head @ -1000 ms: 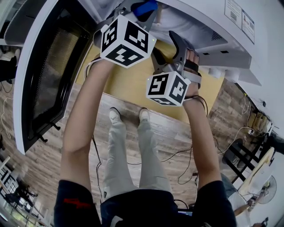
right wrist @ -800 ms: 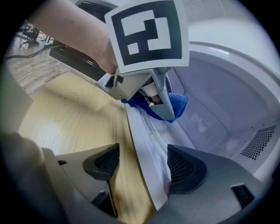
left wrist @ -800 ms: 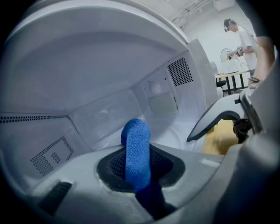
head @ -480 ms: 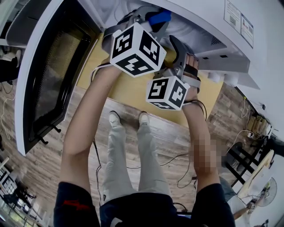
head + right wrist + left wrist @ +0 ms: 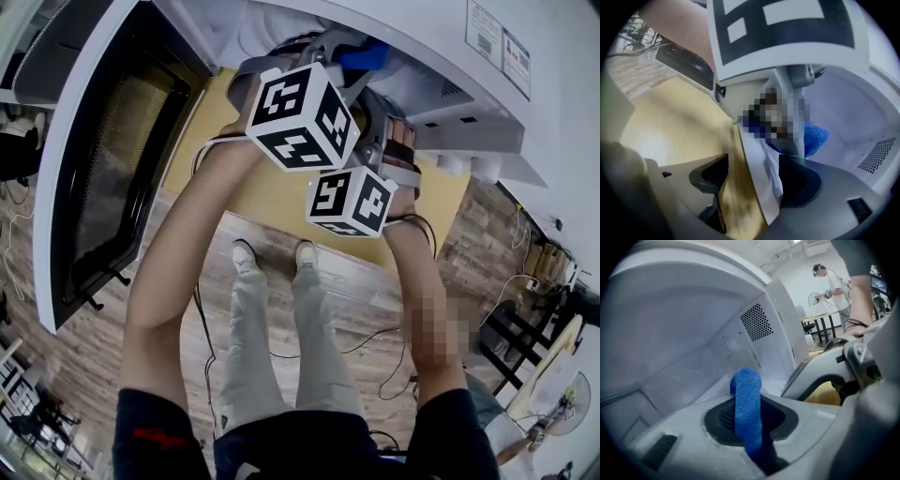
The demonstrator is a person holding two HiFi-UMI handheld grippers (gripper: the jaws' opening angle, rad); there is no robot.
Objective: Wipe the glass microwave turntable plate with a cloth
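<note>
My left claw (image 5: pixel 749 430) is clamped tight on the blue cloth (image 5: pixel 747 399), centre frame, inside the microwave (image 5: pixel 693 324). My right claw (image 5: pixel 752 183) pinches the glass plate (image 5: pixel 761 159) by its edge, lower centre.

The right hand-held gripper (image 5: pixel 751 180) clamps the glass plate (image 5: pixel 761 150) edge-on above a yellow desk (image 5: pixel 665 126), blue cloth (image 5: pixel 816 137) beyond.

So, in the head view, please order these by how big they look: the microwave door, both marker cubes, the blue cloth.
1. microwave door, by far the largest.
2. upper marker cube.
3. lower marker cube; probably equal in reality, only farther from the camera.
4. blue cloth; only a small part shows.
</note>
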